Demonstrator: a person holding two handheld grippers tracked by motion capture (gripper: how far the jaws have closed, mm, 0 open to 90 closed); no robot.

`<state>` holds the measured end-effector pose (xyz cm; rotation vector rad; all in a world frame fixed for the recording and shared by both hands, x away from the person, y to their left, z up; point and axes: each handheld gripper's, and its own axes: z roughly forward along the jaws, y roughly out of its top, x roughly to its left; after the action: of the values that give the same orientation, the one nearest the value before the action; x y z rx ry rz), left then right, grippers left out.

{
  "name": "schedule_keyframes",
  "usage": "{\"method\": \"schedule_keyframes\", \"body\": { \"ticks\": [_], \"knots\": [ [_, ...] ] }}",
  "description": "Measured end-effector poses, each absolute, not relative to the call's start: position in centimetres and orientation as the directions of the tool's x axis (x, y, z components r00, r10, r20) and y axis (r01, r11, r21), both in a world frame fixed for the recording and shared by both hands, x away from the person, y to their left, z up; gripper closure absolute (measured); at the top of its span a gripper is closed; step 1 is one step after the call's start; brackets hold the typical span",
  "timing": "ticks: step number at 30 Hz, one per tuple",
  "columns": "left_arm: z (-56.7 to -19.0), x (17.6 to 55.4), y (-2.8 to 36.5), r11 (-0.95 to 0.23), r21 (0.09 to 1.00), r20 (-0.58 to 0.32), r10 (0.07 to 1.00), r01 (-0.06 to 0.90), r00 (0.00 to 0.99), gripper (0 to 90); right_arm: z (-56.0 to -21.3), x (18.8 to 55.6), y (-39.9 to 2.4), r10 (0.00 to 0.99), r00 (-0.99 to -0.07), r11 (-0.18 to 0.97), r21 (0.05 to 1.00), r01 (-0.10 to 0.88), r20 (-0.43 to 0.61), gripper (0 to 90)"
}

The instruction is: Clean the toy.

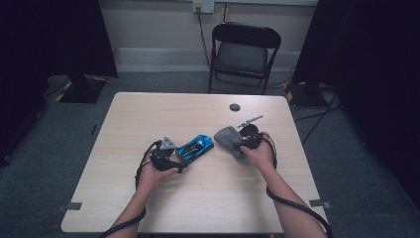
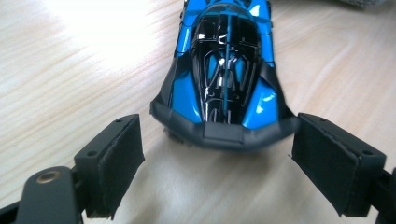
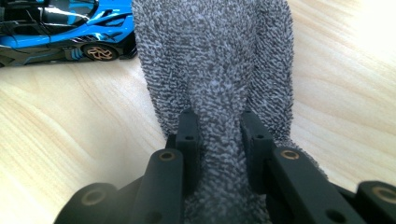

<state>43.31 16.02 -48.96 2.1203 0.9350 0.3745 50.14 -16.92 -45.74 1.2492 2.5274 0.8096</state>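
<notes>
Blue toy car (image 1: 195, 147) sits at frame centre on the wooden table (image 1: 208, 198), bare wood all round. Left gripper (image 2: 217, 156) is spread wide (pads clear of the car's tail). Right gripper (image 3: 218, 133) pinches a grey cloth (image 3: 219, 60), just right of the car; its view shows gold wheels.

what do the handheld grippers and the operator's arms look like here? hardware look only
Both grippers are black. The left gripper carries a grey three-cornered plate on top; its jaws end in square black pads. The right gripper has narrower black fingers with brass-coloured rivets. A black cable trails back from each along the forearm. The forearms are bare, no sleeves in view.
</notes>
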Motion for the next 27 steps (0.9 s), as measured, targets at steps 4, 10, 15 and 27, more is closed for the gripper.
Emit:
{"method": "schedule_keyframes", "body": {
  "ticks": [4,10,15,27],
  "knots": [
    [-47.9,42.5,16.6,-0.416,0.755,-0.053,0.732,0.507,0.680,16.6,-45.4,49.8,-17.3,0.782,-0.620,0.484,0.570,0.664,0.058,73.5],
    [-45.4,42.9,15.7,-0.420,0.779,-0.030,0.716,0.465,0.698,21.8,-45.3,49.1,-17.7,0.780,-0.623,0.485,0.577,0.657,0.054,73.5],
    [-44.5,44.7,13.3,-0.456,0.772,-0.015,0.684,0.443,0.730,30.6,-45.6,48.6,-17.8,0.774,-0.630,0.491,0.577,0.652,0.054,73.5],
    [-45.4,48.3,10.7,-0.509,0.730,0.002,0.669,0.456,0.743,41.0,-45.9,48.7,-17.9,0.771,-0.634,0.492,0.578,0.651,0.058,73.4]
  ]
}}
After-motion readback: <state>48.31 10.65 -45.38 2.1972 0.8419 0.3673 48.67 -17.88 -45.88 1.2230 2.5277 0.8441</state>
